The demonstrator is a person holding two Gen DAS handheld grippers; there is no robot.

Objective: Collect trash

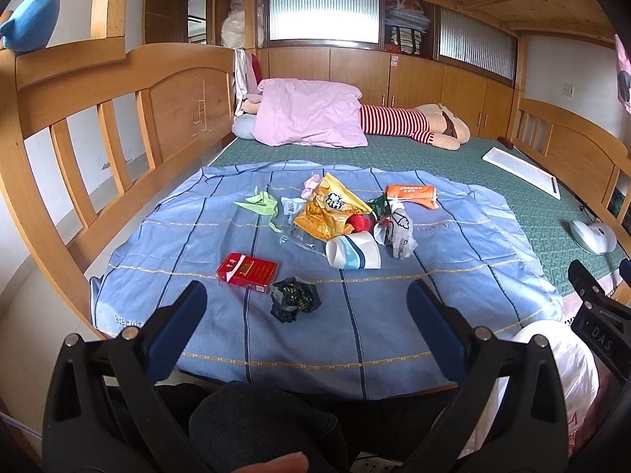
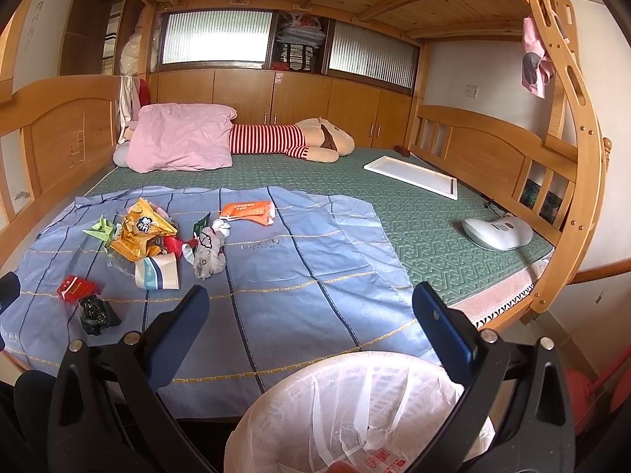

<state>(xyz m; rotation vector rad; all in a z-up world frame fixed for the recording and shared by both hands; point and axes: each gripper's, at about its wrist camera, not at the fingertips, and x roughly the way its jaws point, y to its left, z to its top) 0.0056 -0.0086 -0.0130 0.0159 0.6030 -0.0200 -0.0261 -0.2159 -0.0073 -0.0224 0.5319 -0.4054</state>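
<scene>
Trash lies scattered on the blue cloth (image 1: 355,347) ahead of us. Nearest, our left gripper (image 1: 307,315) and right gripper (image 2: 311,315) hang spread wide, both empty, the right above the white-lined bin (image 2: 355,406). Further out sit a dark crumpled wrapper (image 1: 295,299), a red box (image 1: 247,272), a paper cup (image 1: 353,251), then the yellow snack bag (image 1: 329,213) and orange packet (image 1: 413,194).

Ahead of the claws, a wooden bunk bed (image 1: 185,90) with green mattress (image 2: 414,232); beyond, wood cabinets (image 2: 299,94) under bright frosted windows (image 1: 323,15), white walls (image 2: 453,75).
</scene>
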